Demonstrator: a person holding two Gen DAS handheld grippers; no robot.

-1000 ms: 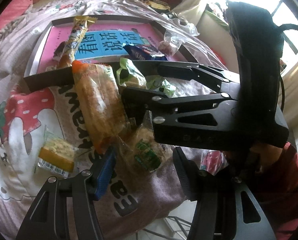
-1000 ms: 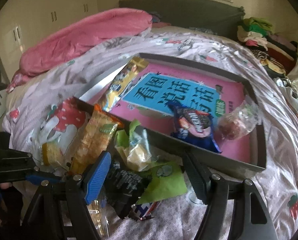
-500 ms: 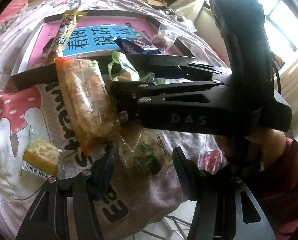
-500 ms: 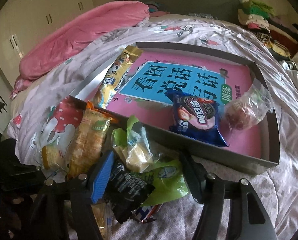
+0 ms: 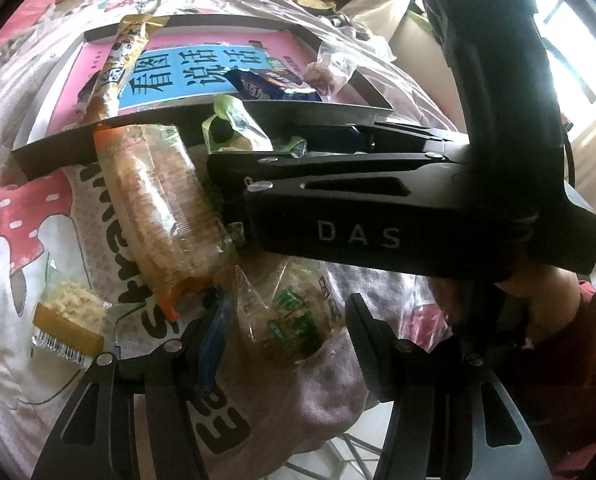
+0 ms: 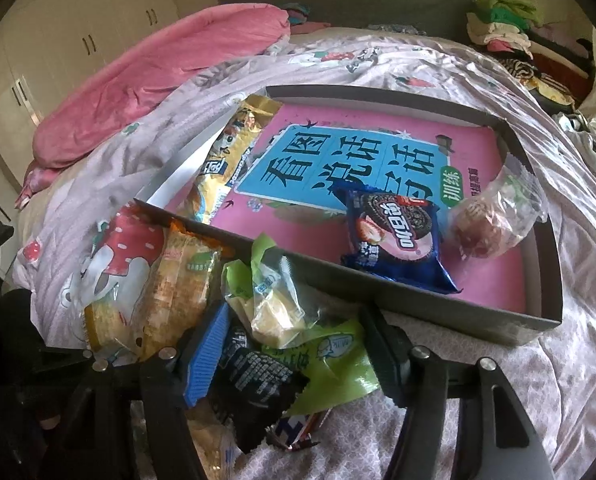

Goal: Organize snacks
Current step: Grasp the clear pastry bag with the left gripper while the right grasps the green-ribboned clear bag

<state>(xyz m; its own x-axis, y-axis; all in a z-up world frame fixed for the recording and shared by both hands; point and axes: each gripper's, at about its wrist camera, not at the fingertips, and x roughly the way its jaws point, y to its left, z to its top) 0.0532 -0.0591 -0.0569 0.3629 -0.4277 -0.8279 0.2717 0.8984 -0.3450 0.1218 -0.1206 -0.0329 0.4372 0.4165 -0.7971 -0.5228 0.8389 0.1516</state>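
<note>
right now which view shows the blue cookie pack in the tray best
The right wrist view: the blue cookie pack lies face up and unobstructed in the tray. The left wrist view shows only a foreshortened strip of it behind the tray's near wall.

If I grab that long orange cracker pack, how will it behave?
The long orange cracker pack probably stays fairly stiff, since stacked crackers fill it. Its glossy clear wrap looks slippery, and hard squeezing would likely crack the crackers.
</note>
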